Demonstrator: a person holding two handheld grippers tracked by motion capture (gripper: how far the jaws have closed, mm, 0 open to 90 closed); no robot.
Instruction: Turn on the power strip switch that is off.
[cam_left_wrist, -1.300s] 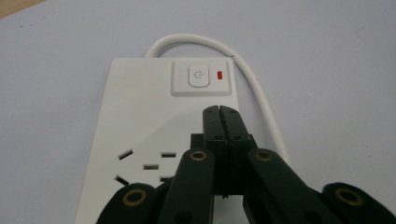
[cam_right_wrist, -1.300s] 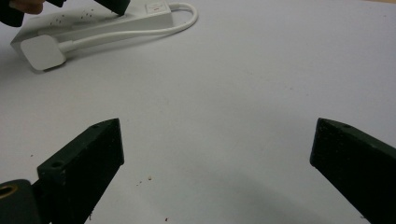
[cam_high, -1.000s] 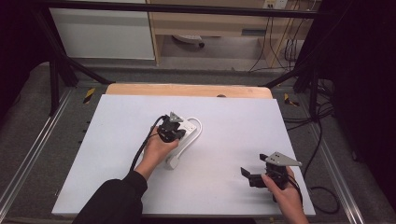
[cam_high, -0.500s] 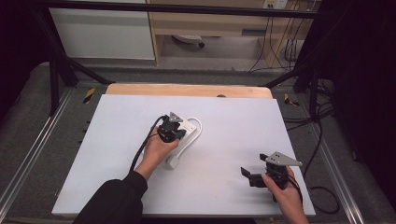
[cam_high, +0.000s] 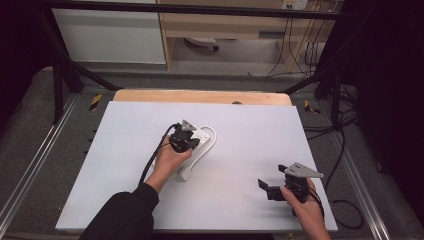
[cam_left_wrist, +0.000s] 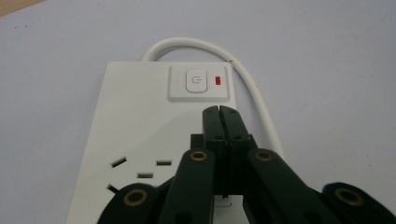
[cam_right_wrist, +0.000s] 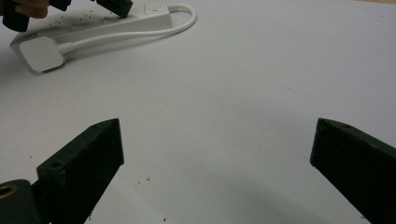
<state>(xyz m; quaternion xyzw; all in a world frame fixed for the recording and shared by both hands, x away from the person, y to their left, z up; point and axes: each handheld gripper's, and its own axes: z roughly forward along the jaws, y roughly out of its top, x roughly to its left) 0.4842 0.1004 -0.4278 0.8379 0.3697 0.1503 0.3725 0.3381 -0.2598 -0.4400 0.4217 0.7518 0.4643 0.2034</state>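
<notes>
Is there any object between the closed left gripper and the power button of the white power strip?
No. The left gripper, jaws shut, hovers just short of the power button on the power strip; nothing visible lies between them.

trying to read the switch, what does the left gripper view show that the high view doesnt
Left gripper view: the power button, a lit red indicator beside it, socket holes, and the left tongs shut, tips just short of the button.
High view: the person's left hand, the right tongs open and apart from the strip, the white table.
Both: the white power strip and its looped cable.
</notes>
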